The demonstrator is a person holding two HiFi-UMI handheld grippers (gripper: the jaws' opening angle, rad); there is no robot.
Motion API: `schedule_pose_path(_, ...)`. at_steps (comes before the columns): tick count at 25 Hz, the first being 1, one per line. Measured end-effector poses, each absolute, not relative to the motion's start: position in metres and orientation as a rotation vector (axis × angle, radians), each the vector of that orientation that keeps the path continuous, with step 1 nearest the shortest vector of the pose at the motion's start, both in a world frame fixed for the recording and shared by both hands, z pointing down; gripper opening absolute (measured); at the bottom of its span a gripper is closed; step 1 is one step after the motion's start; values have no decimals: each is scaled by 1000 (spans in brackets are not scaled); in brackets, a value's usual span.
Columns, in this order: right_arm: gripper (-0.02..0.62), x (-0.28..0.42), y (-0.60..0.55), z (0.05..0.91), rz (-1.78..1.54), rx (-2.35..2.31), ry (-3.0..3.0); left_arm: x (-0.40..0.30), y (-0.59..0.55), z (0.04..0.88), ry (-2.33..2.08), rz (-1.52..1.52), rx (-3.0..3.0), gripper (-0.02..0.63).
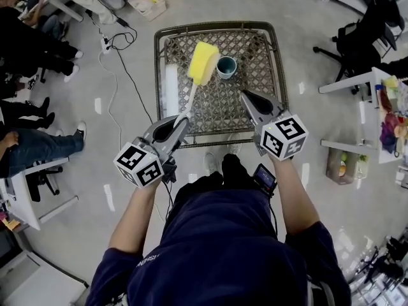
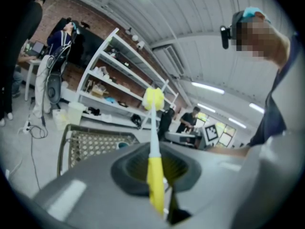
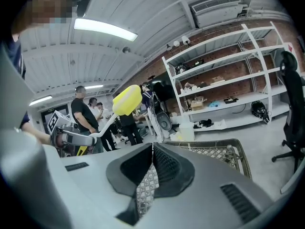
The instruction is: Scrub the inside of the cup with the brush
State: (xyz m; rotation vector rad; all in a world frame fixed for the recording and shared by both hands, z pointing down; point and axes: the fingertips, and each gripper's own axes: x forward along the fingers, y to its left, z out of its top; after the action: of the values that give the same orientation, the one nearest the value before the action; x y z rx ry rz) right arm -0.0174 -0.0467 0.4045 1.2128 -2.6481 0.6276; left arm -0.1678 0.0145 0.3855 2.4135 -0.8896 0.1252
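Observation:
A small teal cup (image 1: 225, 67) stands upright on the far part of the lattice-top table (image 1: 255, 48). The brush has a yellow sponge head (image 1: 203, 62) on a white stem and hangs tilted just left of the cup, apart from it. My left gripper (image 1: 185, 118) is shut on the brush's yellow handle (image 2: 155, 175), and the sponge head (image 2: 153, 98) points up and away. My right gripper (image 1: 245, 97) hovers over the table's near right part, shut with nothing between its jaws (image 3: 152, 147). From the right gripper view the sponge head (image 3: 127, 99) shows at upper left.
Seated people's legs (image 1: 38, 142) and chairs are at the left. A power strip with cables (image 1: 107, 43) lies on the floor left of the table. A white desk with colourful items (image 1: 386, 107) and an office chair (image 1: 357, 40) stand at the right. Shelving (image 3: 228, 80) lines the far wall.

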Motion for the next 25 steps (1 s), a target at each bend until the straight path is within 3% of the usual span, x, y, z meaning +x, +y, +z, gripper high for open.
schedule_pose_path(12,20,0,-110,486,665,1132,-2611,-138,-32,438,-958,238,2292,31)
schedule_pose_path(14,98,0,-116,496,667,1099,-2614,-132,-36,446,-975,257,2276,31)
schedule_pose_path(17,156,0,-124,509,655,1060,-2610,-126,-42,457,-1002,282,2250,31)
schedule_pose_path(25,238,-1,-147,561,555,1001,-2565,-120,-46,499,-1022,430,2222,31)
